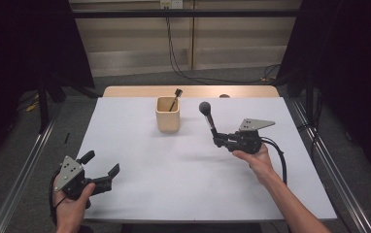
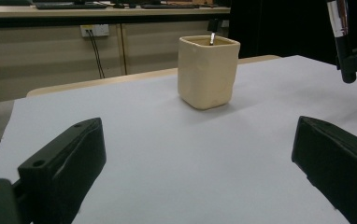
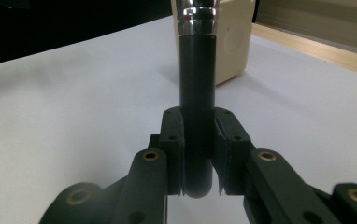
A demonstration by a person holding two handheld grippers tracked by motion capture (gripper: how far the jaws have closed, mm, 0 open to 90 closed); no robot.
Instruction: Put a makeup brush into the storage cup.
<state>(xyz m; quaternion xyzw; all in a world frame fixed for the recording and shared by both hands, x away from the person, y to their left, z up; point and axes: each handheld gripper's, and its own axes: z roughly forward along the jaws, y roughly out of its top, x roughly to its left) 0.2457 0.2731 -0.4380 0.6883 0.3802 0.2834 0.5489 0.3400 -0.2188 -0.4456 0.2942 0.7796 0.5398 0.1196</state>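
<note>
Fingers (image 3: pixel 174 140) of the right gripper (image 1: pixel 218 140) clamped on the dark handle of a makeup brush (image 1: pixel 208 116); brush held off the white table (image 1: pixel 140 184), round head up, tilted toward the cream cup (image 1: pixel 167 114). Cup stands upright near the far edge, a second thin brush (image 1: pixel 175 99) leaning inside. Left gripper (image 1: pixel 102 168) at the near left corner, jaws wide apart, nothing between them.

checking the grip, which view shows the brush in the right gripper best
The high view: it shows the whole brush, from round dark head to handle, clamped in the right gripper. The right gripper view gives only the black handle and chrome ferrule between the shut jaws; the left gripper view catches a piece of handle at its top right.
</note>
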